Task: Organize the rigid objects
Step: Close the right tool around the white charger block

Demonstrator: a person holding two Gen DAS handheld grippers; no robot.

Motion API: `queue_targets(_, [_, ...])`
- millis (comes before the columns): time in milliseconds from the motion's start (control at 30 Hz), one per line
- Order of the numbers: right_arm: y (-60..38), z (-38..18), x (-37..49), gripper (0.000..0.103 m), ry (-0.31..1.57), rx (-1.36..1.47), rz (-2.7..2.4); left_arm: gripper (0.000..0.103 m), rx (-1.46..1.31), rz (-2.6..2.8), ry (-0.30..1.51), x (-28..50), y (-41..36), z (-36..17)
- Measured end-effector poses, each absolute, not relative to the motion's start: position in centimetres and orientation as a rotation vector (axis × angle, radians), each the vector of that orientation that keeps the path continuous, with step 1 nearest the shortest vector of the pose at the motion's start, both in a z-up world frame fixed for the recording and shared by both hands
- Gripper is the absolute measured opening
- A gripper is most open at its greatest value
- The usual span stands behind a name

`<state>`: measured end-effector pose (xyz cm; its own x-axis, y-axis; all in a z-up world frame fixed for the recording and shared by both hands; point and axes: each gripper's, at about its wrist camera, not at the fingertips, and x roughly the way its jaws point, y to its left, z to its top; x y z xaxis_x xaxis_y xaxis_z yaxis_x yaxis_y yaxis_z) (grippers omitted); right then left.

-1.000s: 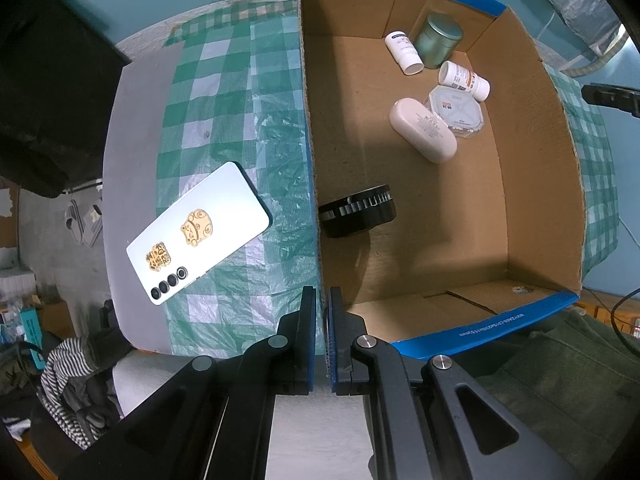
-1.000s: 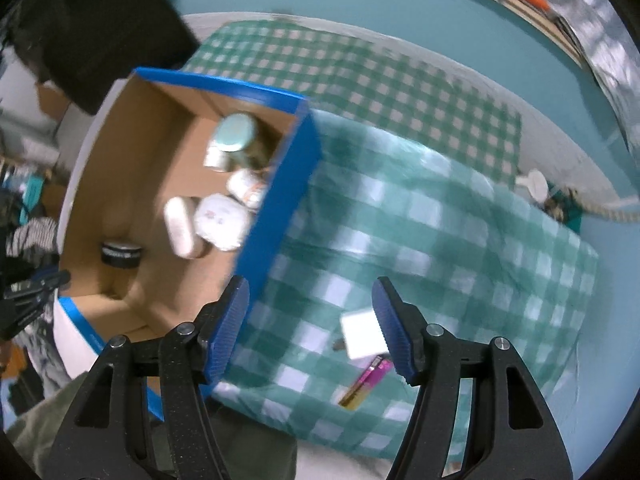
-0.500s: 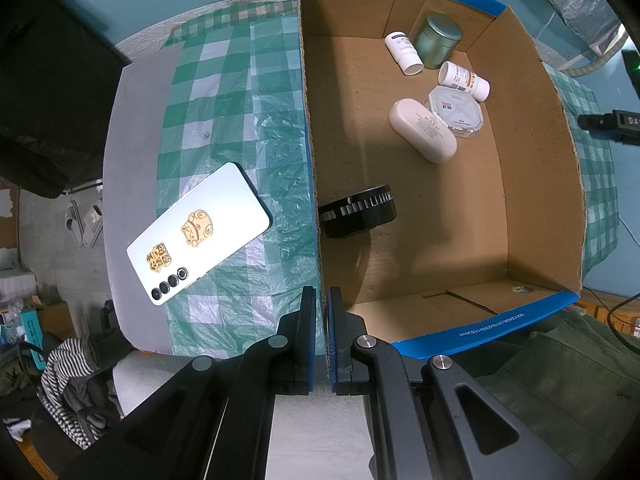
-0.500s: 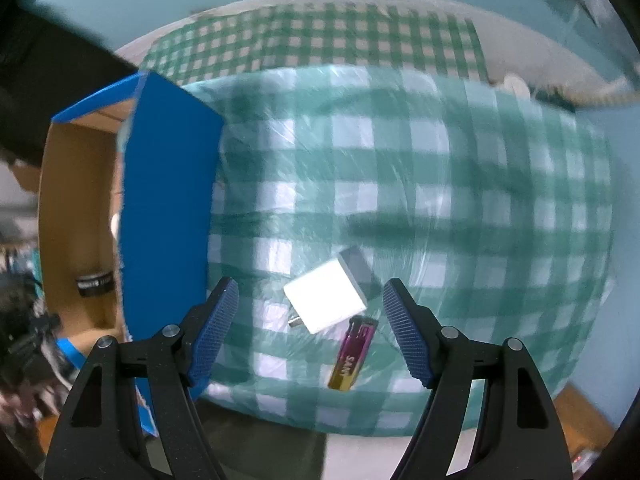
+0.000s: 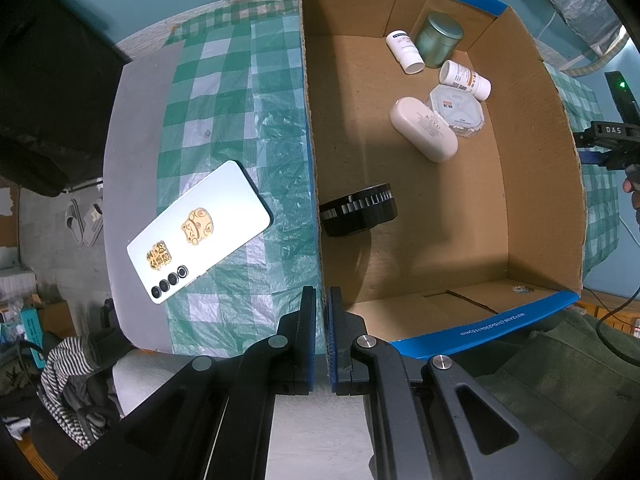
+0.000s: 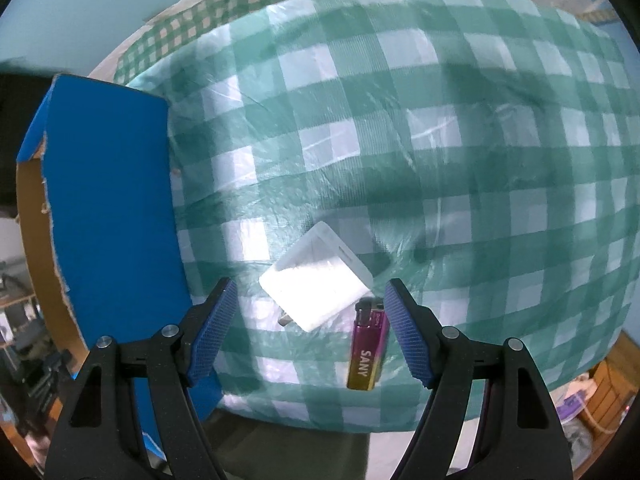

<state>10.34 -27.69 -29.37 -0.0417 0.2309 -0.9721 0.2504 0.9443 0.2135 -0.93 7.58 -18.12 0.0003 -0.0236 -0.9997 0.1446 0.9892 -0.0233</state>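
Your right claw (image 6: 308, 320) gapes over the white charger (image 6: 316, 280) and lighter (image 6: 368, 354); your left claw (image 5: 322, 316), pinching the cardboard box's (image 5: 532, 184) wall, alone shows the phone (image 5: 200, 232) outside.

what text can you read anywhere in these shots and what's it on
"SANY": on the pink-gold lighter lying on the checked cloth beside the white charger.
"DAS": on the black part of the right gripper seen past the box wall.
Print on the box's blue edge: too small to read.
Labels on the two white bottles, the octagonal case and the oval case: too small to read.
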Motion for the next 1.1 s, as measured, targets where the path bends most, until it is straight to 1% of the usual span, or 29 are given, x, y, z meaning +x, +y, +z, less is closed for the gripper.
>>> queue_targets(233, [-28.1,-30.6,10.3,0.076,1.652,0.411,-0.023,0.005,0.094,-0.133,1.567,-1.0,7.7,-18.2])
queue_targets(300, [-28.1,-30.9,10.3,0.078,1.655,0.42,-0.03,0.005,0.092,-0.132,1.568,-1.0,7.7,-18.2])
queue_targets(633, [-27.8,-31.2,11.7,0.079,1.648,0.414,-0.037,0.005,0.092,-0.131,1.57,-1.1,7.8,-18.3])
queue_targets(1100, [-22.9,-31.8,14.2,0.079,1.665,0.145,0.012,0.005,0.088,-0.132,1.57,-1.1,7.9,-18.5])
